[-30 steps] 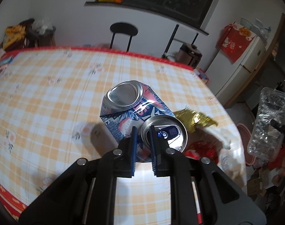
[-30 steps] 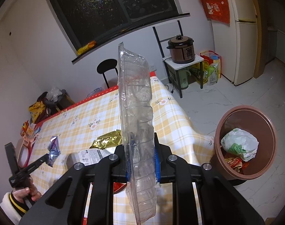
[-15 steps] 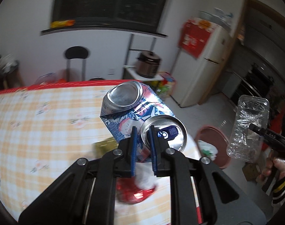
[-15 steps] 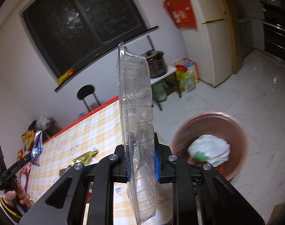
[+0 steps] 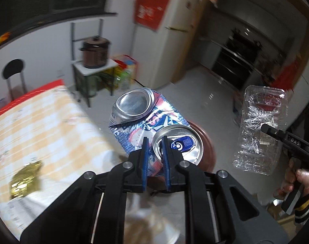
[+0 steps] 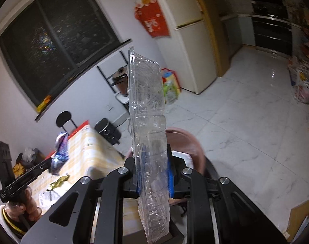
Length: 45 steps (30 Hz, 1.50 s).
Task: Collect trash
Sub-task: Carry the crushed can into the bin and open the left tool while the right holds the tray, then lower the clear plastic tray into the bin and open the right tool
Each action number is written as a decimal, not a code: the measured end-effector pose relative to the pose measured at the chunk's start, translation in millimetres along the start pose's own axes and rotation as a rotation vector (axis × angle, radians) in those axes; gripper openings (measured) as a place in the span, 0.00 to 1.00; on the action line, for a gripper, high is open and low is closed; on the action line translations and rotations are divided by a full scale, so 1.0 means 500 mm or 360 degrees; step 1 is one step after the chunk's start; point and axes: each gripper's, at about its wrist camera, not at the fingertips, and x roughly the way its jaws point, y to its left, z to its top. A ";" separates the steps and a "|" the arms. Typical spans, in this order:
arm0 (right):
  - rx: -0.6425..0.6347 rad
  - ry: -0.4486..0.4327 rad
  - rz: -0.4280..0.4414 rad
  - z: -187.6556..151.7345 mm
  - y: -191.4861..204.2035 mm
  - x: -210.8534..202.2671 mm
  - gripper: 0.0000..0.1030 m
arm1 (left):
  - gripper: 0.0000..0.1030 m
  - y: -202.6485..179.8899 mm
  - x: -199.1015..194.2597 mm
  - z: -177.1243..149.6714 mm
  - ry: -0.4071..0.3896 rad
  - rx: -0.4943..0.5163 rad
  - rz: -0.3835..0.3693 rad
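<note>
Item 1, your left tongs (image 5: 155, 158): closed down to a narrow gap on the wall and rim of a crushed drink can (image 5: 152, 126), blue, white and pink, folded so both silver ends face the camera. The can hangs in the air just over the near rim of the brown bin (image 5: 208, 142), which shows only as a blurred arc behind it.

Item 2, your right tongs (image 6: 152, 172): clamped on a clear plastic tray (image 6: 148, 122), held edge-on and upright, its lower end hanging below the fingers. The tray stands directly in front of the bin (image 6: 187, 140); a white bundle (image 6: 185, 158) lies inside the bin.

Item 3, desk (image 5: 38, 126): yellow-checked cloth with red border, left of the bin. A gold foil wrapper (image 5: 25, 181) lies on it, well apart from the bin.

Item 4, beyond the bin: white tiled floor (image 6: 245, 122); a brown cooker (image 5: 95, 51) on a small white stand; coloured bags (image 6: 170, 83) beside a cream fridge (image 6: 191, 36). A black stool (image 5: 13, 73) stands past the desk's far end.
</note>
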 end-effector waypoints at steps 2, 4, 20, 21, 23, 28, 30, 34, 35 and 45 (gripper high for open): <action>0.0027 -0.0001 -0.0028 0.000 -0.038 -0.010 0.19 | 0.16 -0.030 0.047 0.001 0.0051 0.0016 -0.0028; 0.0047 0.0001 -0.0048 -0.002 -0.064 -0.018 0.19 | 0.16 -0.050 0.094 0.004 0.0108 0.0023 -0.0057; 0.0114 -0.0026 -0.0118 -0.010 -0.158 -0.073 0.19 | 0.50 -0.092 0.288 0.030 0.0252 -0.0029 -0.0090; 0.0114 -0.0032 -0.0117 -0.008 -0.161 -0.075 0.19 | 0.53 -0.088 0.281 0.035 0.0232 -0.0047 -0.0075; 0.0111 -0.0042 -0.0111 -0.002 -0.161 -0.077 0.19 | 0.59 -0.084 0.257 0.047 0.0186 -0.0088 -0.0082; 0.0072 -0.0045 -0.0070 0.014 -0.140 -0.062 0.19 | 0.86 -0.072 0.150 0.062 0.0021 -0.0133 -0.0031; 0.0048 -0.0034 -0.0047 0.020 -0.126 -0.046 0.19 | 0.93 -0.059 0.089 0.061 -0.0053 -0.0147 0.0012; -0.0018 0.0022 0.0007 0.039 -0.080 0.008 0.19 | 0.94 -0.015 -0.036 0.041 -0.0191 -0.0172 0.0166; -0.0036 0.0033 0.0017 0.043 -0.067 0.020 0.19 | 0.94 -0.002 -0.067 0.032 -0.0221 -0.0181 0.0216; -0.0247 0.0163 0.0104 0.076 0.077 0.149 0.20 | 0.94 0.174 -0.327 -0.092 -0.0442 -0.0499 0.0658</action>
